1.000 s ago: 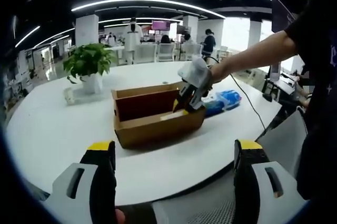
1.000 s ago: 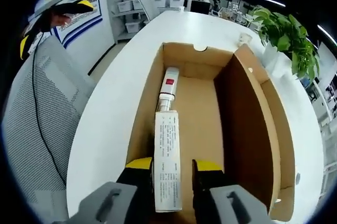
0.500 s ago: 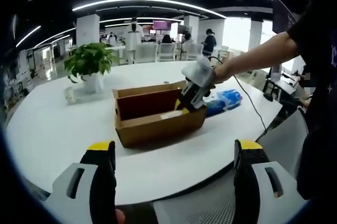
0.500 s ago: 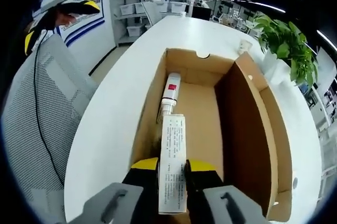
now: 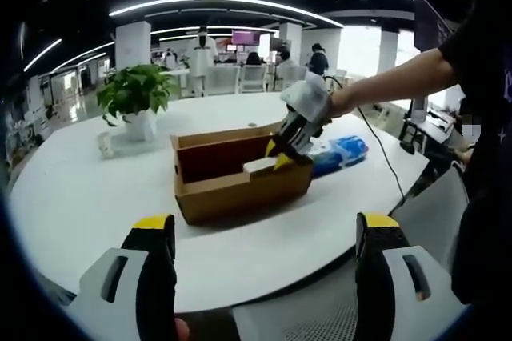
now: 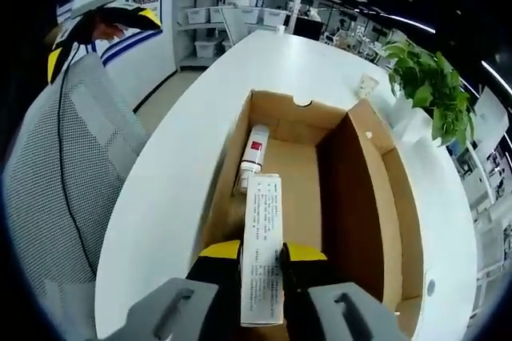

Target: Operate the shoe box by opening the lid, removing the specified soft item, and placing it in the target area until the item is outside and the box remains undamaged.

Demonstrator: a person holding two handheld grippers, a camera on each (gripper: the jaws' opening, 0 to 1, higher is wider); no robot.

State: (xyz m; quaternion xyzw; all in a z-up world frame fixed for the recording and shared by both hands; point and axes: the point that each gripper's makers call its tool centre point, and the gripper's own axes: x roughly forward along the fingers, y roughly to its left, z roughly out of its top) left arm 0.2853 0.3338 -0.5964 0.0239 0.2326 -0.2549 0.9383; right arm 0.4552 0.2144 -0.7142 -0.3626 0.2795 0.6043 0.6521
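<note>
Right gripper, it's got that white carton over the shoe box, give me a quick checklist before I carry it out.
1. Right gripper shut on the white carton: ok.
2. Carton above the shoe box rim: ok, judging by the left gripper view.
3. Lid standing open: ok.
4. Box undamaged: ok as far as visible.
5. Second white item left lying inside: ok.
6. Left gripper open, away from the box: ok.

In the left gripper view, the left tool [image 5: 266, 257] sits at the bottom, jaws wide apart. The bare right arm [image 5: 392, 81] reaches in from the upper right, its right tool [image 5: 282, 153] angled down, jaws clamped.
</note>
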